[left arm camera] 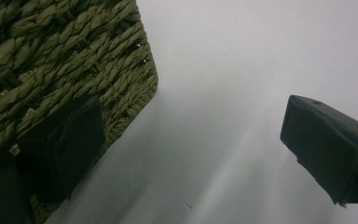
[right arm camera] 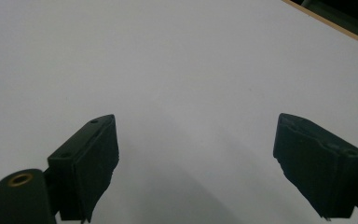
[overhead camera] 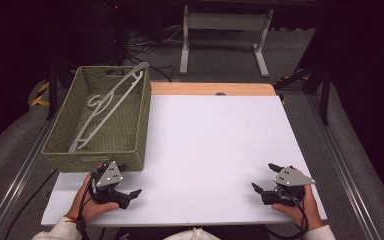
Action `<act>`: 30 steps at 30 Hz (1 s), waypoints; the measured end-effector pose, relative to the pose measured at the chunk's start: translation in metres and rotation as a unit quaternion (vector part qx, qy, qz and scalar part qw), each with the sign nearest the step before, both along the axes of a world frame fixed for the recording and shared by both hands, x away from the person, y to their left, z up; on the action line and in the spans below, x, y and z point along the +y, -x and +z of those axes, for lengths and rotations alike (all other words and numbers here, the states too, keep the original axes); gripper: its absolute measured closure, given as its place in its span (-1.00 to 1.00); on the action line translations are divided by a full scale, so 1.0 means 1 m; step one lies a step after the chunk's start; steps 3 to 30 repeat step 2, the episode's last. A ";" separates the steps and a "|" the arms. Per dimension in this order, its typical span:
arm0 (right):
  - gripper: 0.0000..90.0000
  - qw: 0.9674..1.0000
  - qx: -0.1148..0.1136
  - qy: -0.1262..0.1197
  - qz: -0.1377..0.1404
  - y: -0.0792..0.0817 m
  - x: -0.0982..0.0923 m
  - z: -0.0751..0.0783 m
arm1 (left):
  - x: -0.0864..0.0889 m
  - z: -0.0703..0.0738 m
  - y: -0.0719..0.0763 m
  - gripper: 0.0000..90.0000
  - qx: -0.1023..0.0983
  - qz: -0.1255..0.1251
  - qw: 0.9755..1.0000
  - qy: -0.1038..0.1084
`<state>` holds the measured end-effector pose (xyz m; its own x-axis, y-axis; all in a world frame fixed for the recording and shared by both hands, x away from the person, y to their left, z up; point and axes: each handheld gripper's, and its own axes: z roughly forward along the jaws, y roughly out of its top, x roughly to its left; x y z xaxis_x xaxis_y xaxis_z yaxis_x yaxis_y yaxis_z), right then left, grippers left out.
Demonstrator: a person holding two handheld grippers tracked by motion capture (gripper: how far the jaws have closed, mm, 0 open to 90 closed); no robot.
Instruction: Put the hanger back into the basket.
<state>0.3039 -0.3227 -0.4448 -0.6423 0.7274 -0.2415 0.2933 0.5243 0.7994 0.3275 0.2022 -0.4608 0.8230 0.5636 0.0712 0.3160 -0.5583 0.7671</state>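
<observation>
Woven basket (overhead camera: 130,131) sits at the table's (overhead camera: 215,145) left edge, holding one white hanger (overhead camera: 111,102) propped diagonally, its upper end resting over the far rim. Left gripper (overhead camera: 130,196) rests just beside the basket's near corner, jaws spread, empty. Right gripper (overhead camera: 266,180) lies well apart at the near right, jaws spread, empty.

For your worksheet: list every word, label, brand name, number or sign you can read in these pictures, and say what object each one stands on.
None: no readable text stands on anything.
The olive-green woven basket, the white plastic hanger lying in it, the white table top and the wooden edge strip carry no lettering.
The left gripper and right gripper, both open, show plain grey plates and black jaws, unmarked.
</observation>
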 end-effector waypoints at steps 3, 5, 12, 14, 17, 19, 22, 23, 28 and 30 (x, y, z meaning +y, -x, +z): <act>-0.67 1.000 0.000 0.003 0.000 0.000 0.000 0.000 | 0.000 -0.001 -0.001 -0.84 0.001 0.001 1.000 -0.004; -0.67 1.000 0.000 0.003 0.000 0.000 0.000 0.000 | 0.000 -0.001 -0.001 -0.84 0.001 0.001 1.000 -0.004; -0.67 1.000 0.000 0.003 0.000 0.000 0.000 0.000 | 0.000 -0.001 -0.001 -0.84 0.001 0.001 1.000 -0.004; -0.67 1.000 0.000 0.003 0.000 0.000 0.000 0.000 | 0.000 -0.001 -0.001 -0.84 0.001 0.001 1.000 -0.004; -0.67 1.000 0.000 0.003 0.000 0.000 0.000 0.000 | 0.000 -0.001 -0.001 -0.84 0.001 0.001 1.000 -0.004; -0.67 1.000 0.000 0.003 0.000 0.000 0.000 0.000 | 0.000 -0.001 -0.001 -0.84 0.001 0.001 1.000 -0.004; -0.67 1.000 0.000 0.003 0.000 0.000 0.000 0.000 | 0.000 -0.001 -0.001 -0.84 0.001 0.001 1.000 -0.004; -0.67 1.000 0.000 0.003 0.000 0.000 0.000 0.000 | 0.000 -0.001 -0.001 -0.84 0.001 0.001 1.000 -0.004; -0.67 1.000 0.000 0.003 0.000 0.000 0.000 0.000 | 0.000 -0.001 -0.001 -0.84 0.001 0.001 1.000 -0.004; -0.67 1.000 0.000 0.003 0.000 0.000 0.000 0.000 | 0.000 -0.001 -0.001 -0.84 0.001 0.001 1.000 -0.004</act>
